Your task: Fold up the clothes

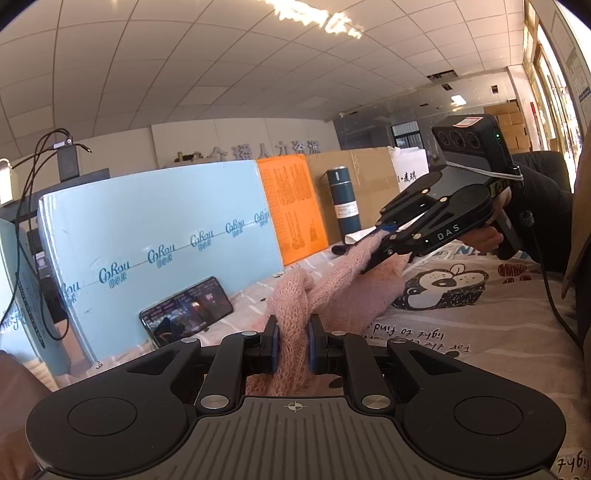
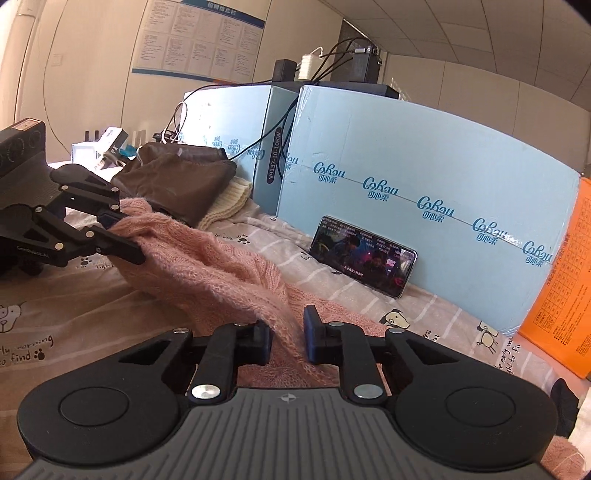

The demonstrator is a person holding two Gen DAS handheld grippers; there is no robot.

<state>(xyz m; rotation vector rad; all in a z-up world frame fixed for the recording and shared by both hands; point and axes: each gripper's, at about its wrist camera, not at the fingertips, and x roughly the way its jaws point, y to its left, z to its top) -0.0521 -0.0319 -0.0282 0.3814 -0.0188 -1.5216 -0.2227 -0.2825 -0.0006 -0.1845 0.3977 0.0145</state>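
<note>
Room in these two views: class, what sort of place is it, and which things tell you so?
Probably an office or storeroom, not a home: a grid ceiling, stacked cardboard boxes and a wall notice board. The pink sweater lies on a cartoon-print sheet.

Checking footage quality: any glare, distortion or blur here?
Left wrist view: ceiling light blown out, windows at right glaring, fisheye bends the blue box. Right wrist view: even light, pink sweater sharp, dark corner vignetting.
</note>
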